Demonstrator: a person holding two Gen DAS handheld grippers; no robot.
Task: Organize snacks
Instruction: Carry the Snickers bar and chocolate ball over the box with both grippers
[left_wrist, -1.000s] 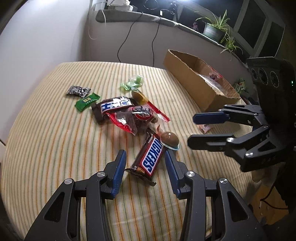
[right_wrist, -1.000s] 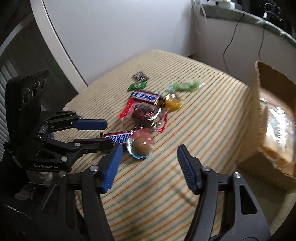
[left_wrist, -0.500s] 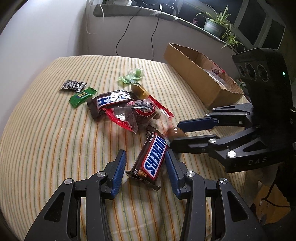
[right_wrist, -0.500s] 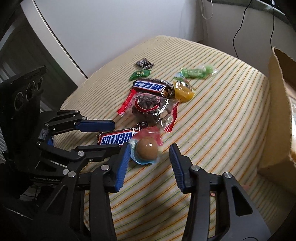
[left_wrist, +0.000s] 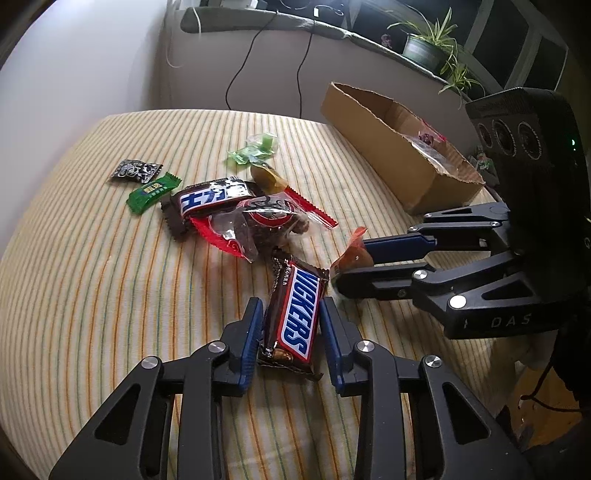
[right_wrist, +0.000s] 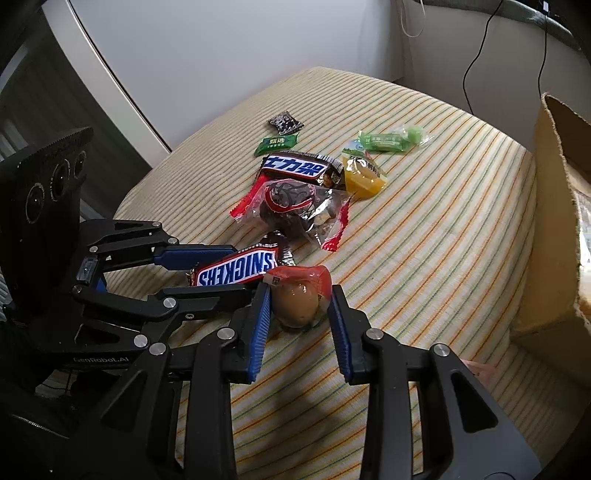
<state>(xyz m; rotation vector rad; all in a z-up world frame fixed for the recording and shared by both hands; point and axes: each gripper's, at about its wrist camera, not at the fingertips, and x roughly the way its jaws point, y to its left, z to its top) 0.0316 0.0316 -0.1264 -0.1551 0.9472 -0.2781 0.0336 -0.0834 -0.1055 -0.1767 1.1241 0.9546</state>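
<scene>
Two-handed pickup from a snack pile on a striped tablecloth. The left gripper straddles the Snickers bar; its blue pads sit just beside the wrapper's long edges, and whether they already press it cannot be told. The right gripper is clenched on a round brown sweet in a red-and-clear wrapper, which fills the gap between the pads. The cardboard box, the likely destination, stands at the far right of the table, well apart from the pile.

To do the step well, in judgement: the left pads should close squarely across the bar's width near its middle, so the slick wrapper does not pivot. The right grip should hold the sweet's body, not only the loose film, and lift straight up before travelling, since the two grippers nearly touch here.

Hard to make out: the bar's far end lies under the clear packet with red ends; the box's contents are glare and crinkled film, and its right part is cut off in the right wrist view; contact beneath the sweet is shadowed.
</scene>
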